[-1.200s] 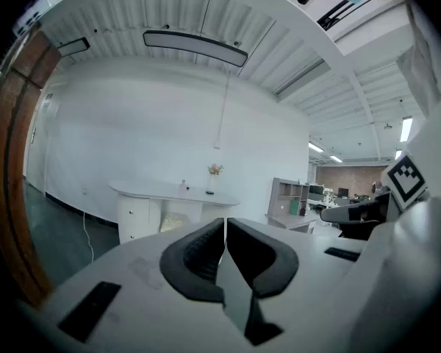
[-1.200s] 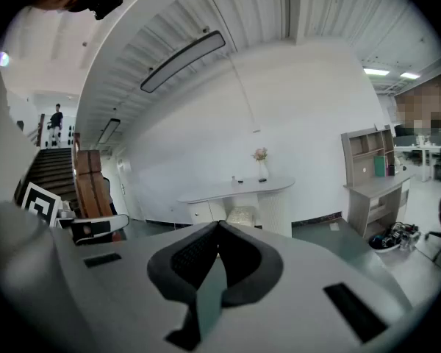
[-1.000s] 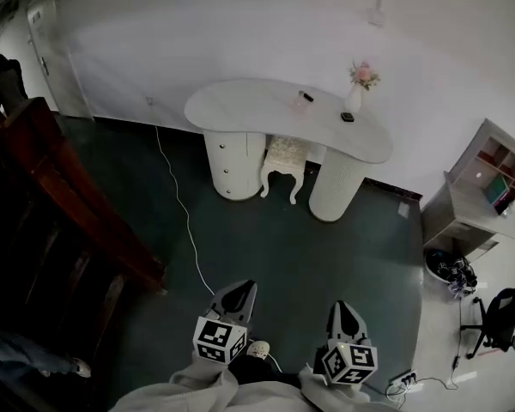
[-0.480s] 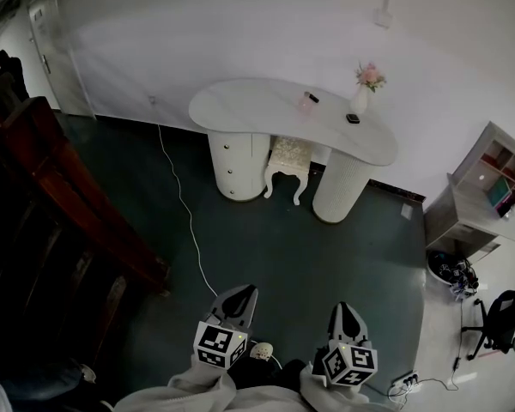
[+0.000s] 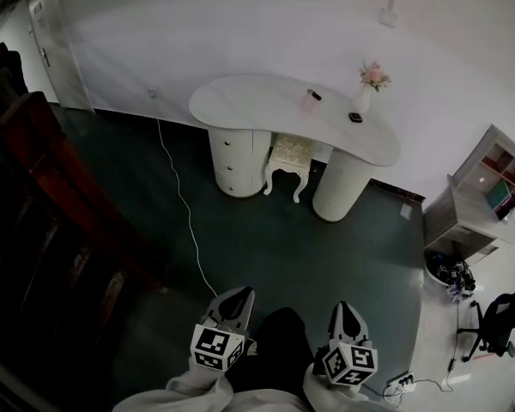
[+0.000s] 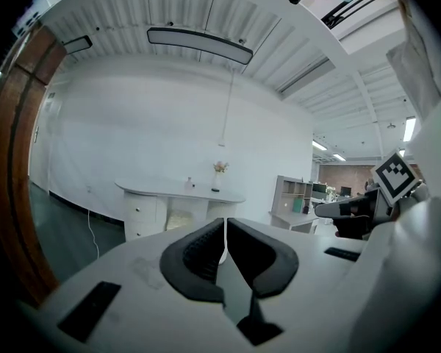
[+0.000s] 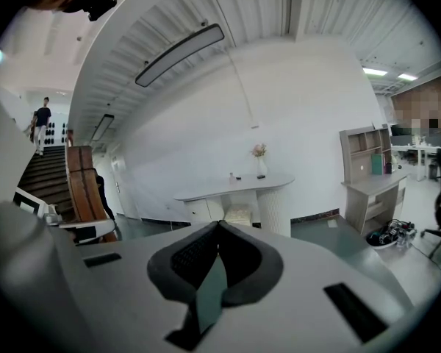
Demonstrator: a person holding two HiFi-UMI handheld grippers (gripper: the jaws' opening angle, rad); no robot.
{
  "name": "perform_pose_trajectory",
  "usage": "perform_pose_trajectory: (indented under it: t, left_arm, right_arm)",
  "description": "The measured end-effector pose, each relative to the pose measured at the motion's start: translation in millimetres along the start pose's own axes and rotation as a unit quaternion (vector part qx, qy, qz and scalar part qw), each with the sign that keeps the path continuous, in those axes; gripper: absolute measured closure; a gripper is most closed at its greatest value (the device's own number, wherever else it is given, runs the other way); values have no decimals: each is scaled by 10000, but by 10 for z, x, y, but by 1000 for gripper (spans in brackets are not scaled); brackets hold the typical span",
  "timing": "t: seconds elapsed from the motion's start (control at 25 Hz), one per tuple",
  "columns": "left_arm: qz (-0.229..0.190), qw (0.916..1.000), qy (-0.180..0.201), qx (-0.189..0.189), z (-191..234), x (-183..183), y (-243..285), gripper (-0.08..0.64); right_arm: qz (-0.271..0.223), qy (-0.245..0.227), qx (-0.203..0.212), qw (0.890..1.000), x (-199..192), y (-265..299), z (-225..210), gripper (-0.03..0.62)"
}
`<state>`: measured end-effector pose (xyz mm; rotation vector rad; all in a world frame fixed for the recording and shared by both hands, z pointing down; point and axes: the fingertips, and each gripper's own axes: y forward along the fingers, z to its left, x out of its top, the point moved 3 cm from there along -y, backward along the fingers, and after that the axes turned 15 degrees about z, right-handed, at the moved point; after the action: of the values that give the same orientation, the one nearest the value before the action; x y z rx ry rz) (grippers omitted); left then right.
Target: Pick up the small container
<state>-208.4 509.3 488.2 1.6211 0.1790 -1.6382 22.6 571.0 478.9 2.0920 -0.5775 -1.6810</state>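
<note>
- The left gripper is held low over the dark floor, with its jaws pressed together and nothing between them
- The right gripper is held beside it, likewise closed and empty
- The small container, pinkish, is seen on the white table by the far wall, well apart from both grippers; its contents cannot be made out
- A small dark thing is laid just behind it
- A white vase is stood to the right of the container, and pink flowers are held in it
- A shelf is set at the right, with coloured items in its compartments
- A round tub on the floor near the shelf is filled with small mixed things
</note>
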Motion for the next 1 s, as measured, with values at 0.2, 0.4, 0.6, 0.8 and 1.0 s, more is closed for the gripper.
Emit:
perform_pose_trajectory:
  t: [0.2, 0.4, 0.6, 0.8, 1.0]
  left_arm:
    - [96, 9999, -40, 71, 104, 5, 116, 537]
    - [99, 9999, -19, 88, 164, 108, 301, 537]
    - [84, 9999, -34, 128, 264, 241, 571, 537]
    - [4, 9997, -82, 214, 391, 463, 869, 537]
    - [34, 9997, -131, 218, 540, 660, 1244, 537]
  right_arm:
    - [115, 64, 50, 9999, -29, 166, -13, 543]
    - [122, 100, 67, 9999, 77, 328, -99, 543]
    - [129, 106, 104, 9998, 227, 582, -191, 543]
    - [127, 93, 134, 9998, 482, 866, -327, 543]
    - [159, 117, 139, 9997, 720, 1208, -454, 543]
